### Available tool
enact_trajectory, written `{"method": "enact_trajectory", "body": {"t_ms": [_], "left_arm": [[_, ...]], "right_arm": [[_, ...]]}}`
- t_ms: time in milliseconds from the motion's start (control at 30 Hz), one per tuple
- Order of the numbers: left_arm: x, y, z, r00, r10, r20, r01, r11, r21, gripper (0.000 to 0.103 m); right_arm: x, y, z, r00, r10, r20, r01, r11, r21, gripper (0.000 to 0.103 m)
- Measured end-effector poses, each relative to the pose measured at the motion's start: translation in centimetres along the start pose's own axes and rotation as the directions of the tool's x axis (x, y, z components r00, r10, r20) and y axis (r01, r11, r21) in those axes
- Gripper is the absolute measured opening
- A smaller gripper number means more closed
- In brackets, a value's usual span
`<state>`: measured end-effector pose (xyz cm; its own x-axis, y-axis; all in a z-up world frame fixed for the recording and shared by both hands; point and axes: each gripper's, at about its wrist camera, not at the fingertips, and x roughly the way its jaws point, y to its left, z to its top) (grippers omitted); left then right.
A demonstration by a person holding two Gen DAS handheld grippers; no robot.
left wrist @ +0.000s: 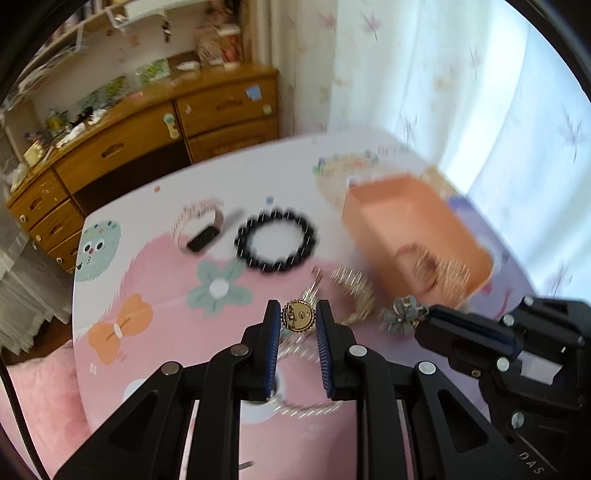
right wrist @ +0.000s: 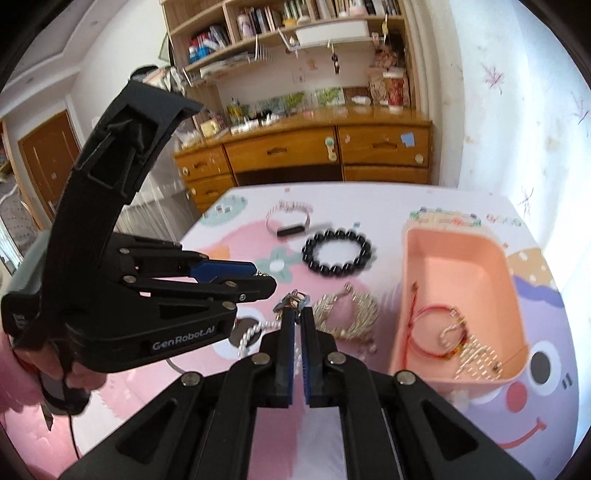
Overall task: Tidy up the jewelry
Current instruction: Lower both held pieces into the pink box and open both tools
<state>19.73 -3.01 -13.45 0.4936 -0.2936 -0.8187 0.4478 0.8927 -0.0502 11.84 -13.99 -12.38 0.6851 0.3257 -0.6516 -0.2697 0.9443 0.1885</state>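
The left tongs [left wrist: 297,316] grip a round gold scalloped pendant [left wrist: 298,316], lifted clear of the table [left wrist: 147,266] beside the peach plastic tray [right wrist: 417,258]. The right tongs [right wrist: 298,314] are narrowed on a grey flower charm [left wrist: 400,317], likely for transfer into that tray, which already holds a red cord bracelet [right wrist: 424,332].

behind your table [right wrist: 369,199], with its pink cartoon-print cover, a honey-wood dresser [right wrist: 303,151] runs along the far wall, drawers with stickers on their fronts and small clutter along the top. above it, open wooden shelves [right wrist: 280,22] packed with books. a brown door [right wrist: 48,162] stands far left. to your right, pale wallpaper [right wrist: 495,110] with faint purple sprigs; sheer flower-print curtains [left wrist: 461,92] glow with daylight.
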Motion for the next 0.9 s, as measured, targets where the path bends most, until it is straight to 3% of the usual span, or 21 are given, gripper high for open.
{"method": "enact_trajectory", "body": {"t_ms": [133, 333, 433, 900], "left_arm": [[-1.4, -1.5, 1.1, 0.997, -0.025, 0.069, 0.030, 0.998, -0.063, 0.017], [-1.9, -5.4, 2.1, 0.990, -0.078, 0.118, 0.088, 0.993, -0.081, 0.017], [-1.8, -7.7, 2.4, 0.988, -0.061, 0.142, 0.073, 0.994, -0.081, 0.017], [2.2, -13.1, 3.5, 0.992, -0.103, 0.069, 0.110, 0.987, -0.116, 0.017]], "right_arm": [[-2.0, -1.7, 0.8, 0.998, 0.011, 0.055, -0.011, 1.000, -0.001, 0.003], [-4.5, -5.1, 1.1, 0.996, 0.010, 0.087, -0.012, 1.000, 0.016, 0.003], [-5.3, -6.9, 0.9, 0.997, -0.007, 0.082, 0.005, 1.000, 0.025, 0.003], [-6.2, -14.2, -0.4, 0.997, -0.078, 0.007, 0.077, 0.992, 0.101, 0.003]]}}
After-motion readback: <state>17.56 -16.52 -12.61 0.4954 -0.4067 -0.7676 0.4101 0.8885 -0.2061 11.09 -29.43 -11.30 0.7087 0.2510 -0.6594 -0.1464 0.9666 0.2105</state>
